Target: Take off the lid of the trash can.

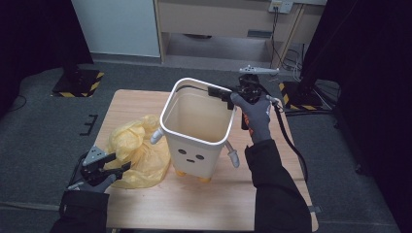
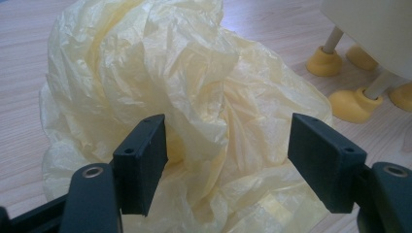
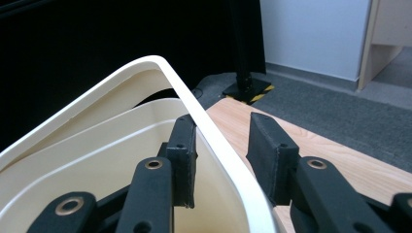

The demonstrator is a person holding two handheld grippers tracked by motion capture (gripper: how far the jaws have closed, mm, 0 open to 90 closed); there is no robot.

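A white bin (image 1: 197, 136) with a face, small arms and yellow feet (image 2: 352, 104) stands upright in the middle of the wooden table (image 1: 131, 99). A crumpled yellow plastic bag (image 1: 138, 150) lies to its left. My left gripper (image 1: 121, 161) rests at the bag's near edge. In the left gripper view it (image 2: 226, 145) is open, with the bag (image 2: 194, 87) bulging just ahead of the jaws. My right gripper (image 1: 218, 92) straddles the bin's far right rim (image 3: 214, 136): one jaw is inside against the wall, the other outside with a gap, so the right gripper (image 3: 221, 121) is open.
The bin stands near the table's right side, and bare wood lies in front of it. Beyond the table are grey carpet, two floor stands with hazard-striped bases (image 1: 77, 82), a wooden cabinet (image 1: 218, 24) and black curtains on both sides.
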